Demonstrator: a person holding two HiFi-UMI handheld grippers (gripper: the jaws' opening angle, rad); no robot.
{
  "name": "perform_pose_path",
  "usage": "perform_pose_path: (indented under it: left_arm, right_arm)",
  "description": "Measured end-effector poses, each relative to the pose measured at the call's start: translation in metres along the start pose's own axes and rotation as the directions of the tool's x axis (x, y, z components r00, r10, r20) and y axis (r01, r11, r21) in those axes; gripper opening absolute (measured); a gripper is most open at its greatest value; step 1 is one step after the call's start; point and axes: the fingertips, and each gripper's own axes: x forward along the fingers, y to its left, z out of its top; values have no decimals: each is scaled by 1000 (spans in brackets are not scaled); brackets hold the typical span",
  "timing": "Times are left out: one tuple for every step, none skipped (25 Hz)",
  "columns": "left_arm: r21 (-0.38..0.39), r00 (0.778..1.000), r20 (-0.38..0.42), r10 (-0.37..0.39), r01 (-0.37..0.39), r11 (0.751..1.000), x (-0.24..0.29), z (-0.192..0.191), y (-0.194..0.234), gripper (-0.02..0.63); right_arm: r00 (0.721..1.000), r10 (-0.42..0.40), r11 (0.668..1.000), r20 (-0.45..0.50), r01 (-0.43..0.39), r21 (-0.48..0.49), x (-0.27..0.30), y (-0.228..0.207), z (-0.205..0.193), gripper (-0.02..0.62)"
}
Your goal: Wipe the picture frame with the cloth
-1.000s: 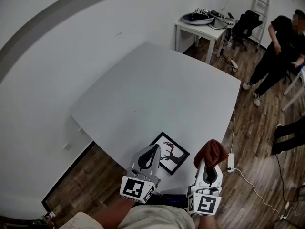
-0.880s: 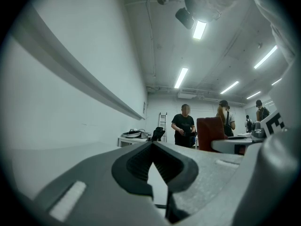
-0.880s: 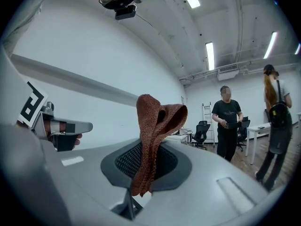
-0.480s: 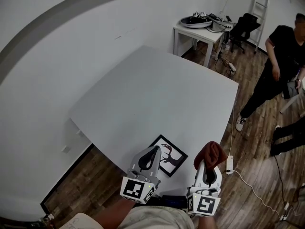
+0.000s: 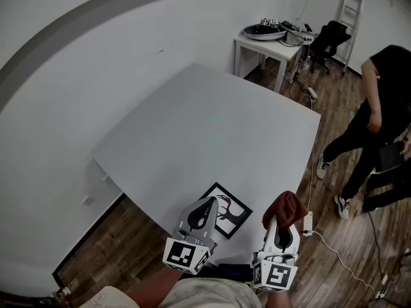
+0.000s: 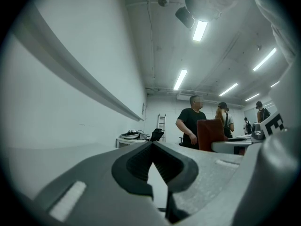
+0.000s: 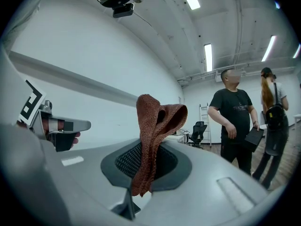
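Barely anything has shifted: your right gripper point(image 5: 280, 222) still pinches the cloth point(image 5: 284, 207) at lower right, your left gripper point(image 5: 208, 203) stays closed, empty, over the picture frame point(image 5: 232, 213) at lower centre. Wiping hasn't begun.

Surroundings, noted from where I stand: white room, wooden floor point(image 5: 115, 249), people off to my right.
Large white table point(image 5: 212, 133) stands in front of me with its far corner near a small white table point(image 5: 273, 43) loaded with gear I can't identify. A ladder point(image 5: 351, 11) leans on the far wall, with a dark office chair point(image 5: 329, 34) near it. A person in black point(image 5: 379, 108) stands on the floor to the right, and beside them is a second person with a backpack point(image 7: 273, 121). A power strip point(image 5: 307, 222) lies on the floor just beside the big table. Strip lights point(image 7: 208, 56) are lit overhead.
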Motion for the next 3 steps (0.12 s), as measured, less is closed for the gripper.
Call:
perform_pose_path:
  left_arm:
    - [0,1000,0,0,0,1000,0,1,0,2]
    - [0,1000,1,1,-1,1000,0,1,0,2]
    - [-1,1000,1,1,-1,1000,0,1,1,2]
  right_arm:
    - [1000,1,1000,-1,-1,-3,0,0,0,58]
    - [1000,2,1000,-2,-2,-5,1,0,0,58]
    - [1000,3,1000,-4,-3,-7,1,1,0,58]
